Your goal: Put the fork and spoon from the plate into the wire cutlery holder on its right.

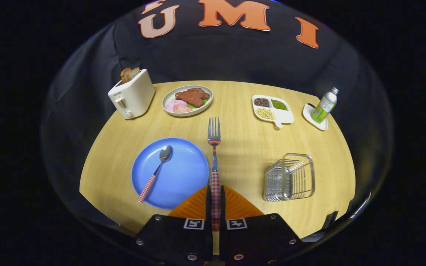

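1. Table [242, 147]: round, pale wood, carrying everything listed below.
2. Plate [183, 173]: blue, lying just ahead and left of the fingers, its right rim sitting beside the fork handle.
3. Holder [290, 177]: wire, standing right of the plate and ahead-right of the fingers, well apart from the fork.
4. Toaster [131, 94]: sitting at the far left edge, with bread slices showing in it.
5. Food dish [187, 100] and divided tray [273, 108]: resting far beyond the fork tines.
6. Bottle [324, 105]: standing on a small saucer, far right.
7. Gripper [215, 199]: clenching the fork [214, 140] by its checked handle, tines pointing forward above the table.
8. Spoon [155, 171]: lying on the plate, bowl pointing away, left of the fork.
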{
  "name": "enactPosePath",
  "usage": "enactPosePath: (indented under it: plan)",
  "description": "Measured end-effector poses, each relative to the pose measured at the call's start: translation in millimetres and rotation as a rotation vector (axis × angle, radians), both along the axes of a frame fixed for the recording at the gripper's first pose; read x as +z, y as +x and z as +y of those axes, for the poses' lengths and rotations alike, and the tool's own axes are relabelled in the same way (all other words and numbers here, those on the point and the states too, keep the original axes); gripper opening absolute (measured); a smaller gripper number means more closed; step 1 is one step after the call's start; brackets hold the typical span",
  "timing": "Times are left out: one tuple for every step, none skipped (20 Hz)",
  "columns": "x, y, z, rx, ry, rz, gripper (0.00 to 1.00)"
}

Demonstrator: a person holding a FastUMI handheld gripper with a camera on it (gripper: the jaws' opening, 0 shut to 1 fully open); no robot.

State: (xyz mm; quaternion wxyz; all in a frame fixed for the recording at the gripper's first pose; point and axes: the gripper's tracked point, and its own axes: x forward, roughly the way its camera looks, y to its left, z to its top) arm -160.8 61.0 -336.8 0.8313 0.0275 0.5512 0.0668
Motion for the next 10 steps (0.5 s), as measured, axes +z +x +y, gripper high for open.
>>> enactPosePath:
  plan:
    - [3, -1, -15, -0.009, -0.014, 0.006, 0.07]
    - [6, -3, -29, -0.014, -0.032, 0.015, 0.08]
    - [8, -4, -44, -0.019, -0.054, 0.022, 0.08]
    - [11, -6, -57, -0.022, -0.072, 0.034, 0.07]
    - [13, -7, -69, -0.026, -0.084, 0.050, 0.07]
    - [14, -11, -79, -0.028, -0.092, 0.072, 0.08]
    - [16, -13, -90, -0.031, -0.101, 0.093, 0.08]
    - [17, -16, -100, -0.029, -0.108, 0.116, 0.08]
    - [19, -17, -107, -0.029, -0.113, 0.133, 0.07]
    - [19, -19, -112, -0.023, -0.117, 0.153, 0.07]
